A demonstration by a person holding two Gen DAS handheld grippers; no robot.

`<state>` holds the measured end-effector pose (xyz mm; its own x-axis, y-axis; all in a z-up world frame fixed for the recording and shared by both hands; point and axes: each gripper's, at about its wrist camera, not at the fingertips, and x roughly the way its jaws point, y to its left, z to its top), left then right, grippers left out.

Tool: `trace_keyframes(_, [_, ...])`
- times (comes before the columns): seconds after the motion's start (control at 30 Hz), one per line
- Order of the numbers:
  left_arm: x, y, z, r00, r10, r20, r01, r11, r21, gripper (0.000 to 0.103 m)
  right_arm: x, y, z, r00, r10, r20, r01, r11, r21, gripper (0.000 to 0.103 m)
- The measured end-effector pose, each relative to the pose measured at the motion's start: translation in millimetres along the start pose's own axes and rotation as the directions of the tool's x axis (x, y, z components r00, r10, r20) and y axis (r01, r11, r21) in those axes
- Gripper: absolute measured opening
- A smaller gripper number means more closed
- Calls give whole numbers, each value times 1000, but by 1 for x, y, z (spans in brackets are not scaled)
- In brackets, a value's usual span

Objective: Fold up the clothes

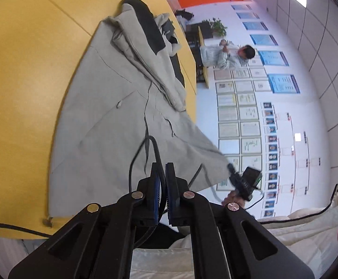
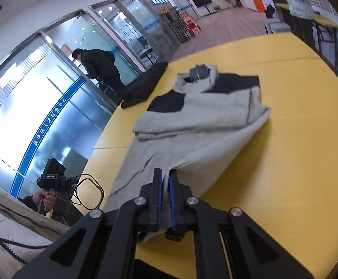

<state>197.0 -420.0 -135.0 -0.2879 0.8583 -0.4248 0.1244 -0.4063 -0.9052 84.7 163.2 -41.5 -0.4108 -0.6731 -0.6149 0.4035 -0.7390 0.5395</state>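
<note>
Jacket lies lengthwise, collar pointing away from right gripper.

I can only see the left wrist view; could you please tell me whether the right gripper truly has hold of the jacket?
Observer: Yes. The right gripper is shut on grey cloth at the near end of the jacket.
Operator: Thank you. Is anything else lying on the table?
Observer: A black garment lies near the far left edge of the table, beside the jacket's hood end.
Operator: Is anybody on that side of the room?
Observer: A person in dark clothes stands by the glass doors, beyond the table.
</note>
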Motion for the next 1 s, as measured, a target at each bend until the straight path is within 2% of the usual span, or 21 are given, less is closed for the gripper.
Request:
trace_keyframes(0.07, [3,-4,-8,996,1,-91,2,1000,25,12,7,3,0,1000,2,-23,-2,1000,-11,6])
trace_keyframes(0.13, [5,-8,-18,983,5,-185,5,999,52,42,13,-4,-11,998,-9,-68,9,1000,0,6])
trace_keyframes(0.17, [6,-9,-23,973,8,-231,7,998,65,74,16,-10,-19,996,-20,-92,21,1000,11,6])
trace_keyframes(0.2, [0,-13,-34,961,29,-275,-4,996,89,90,17,-19,-25,993,-30,-117,34,999,25,6])
trace_keyframes(0.27, [-7,-13,-56,933,85,-351,-41,991,131,91,19,-39,-43,983,-61,-176,69,997,36,6])
trace_keyframes(0.3, [-11,-11,-65,926,108,-363,-62,989,137,91,20,-47,-52,977,-68,-201,77,996,36,6])
trace_keyframes(0.33, [-18,-8,-69,931,118,-345,-78,989,129,91,20,-56,-61,973,-66,-221,77,996,43,6])
trace_keyframes(0.37, [-23,-4,-68,946,126,-299,-97,989,110,91,19,-63,-70,969,-67,-239,81,996,48,6])
trace_keyframes(0.43, [-34,7,-56,979,139,-150,-132,990,53,93,16,-78,-86,961,-74,-268,94,994,62,6])
trace_keyframes(0.47, [-32,15,-49,980,168,-107,-167,986,19,95,12,-88,-93,958,-79,-276,104,991,80,6])
trace_keyframes(0.53, [-22,31,-34,969,244,-47,-246,968,-55,97,2,-102,-105,953,-93,-288,125,988,95,6])
trace_keyframes(0.6, [1,55,-23,949,303,-84,-311,942,-125,97,-12,-115,-112,952,-106,-288,142,984,107,6])
trace_keyframes(0.7, [30,80,-13,902,403,-153,-422,897,-131,96,-38,-129,-111,965,-127,-231,163,976,146,2])
trace_keyframes(0.77, [39,94,-7,900,412,-142,-432,886,-166,96,-53,-135,-108,970,-136,-199,170,971,165,2])
trace_keyframes(0.8, [41,96,-5,909,399,-124,-416,891,-181,103,-54,-135,-107,971,-130,-202,164,974,159,2])
trace_keyframes(0.83, [42,97,-2,919,380,-103,-393,899,-192,101,-53,-134,-107,969,-121,-214,155,977,150,2])
trace_keyframes(0.87, [43,97,-1,921,375,-103,-389,901,-194,101,-49,-133,-108,966,-110,-232,145,980,139,2])
trace_keyframes(1.0, [62,83,-4,881,436,-185,-459,882,-104,102,-22,-133,-124,943,-115,-311,153,983,103,3])
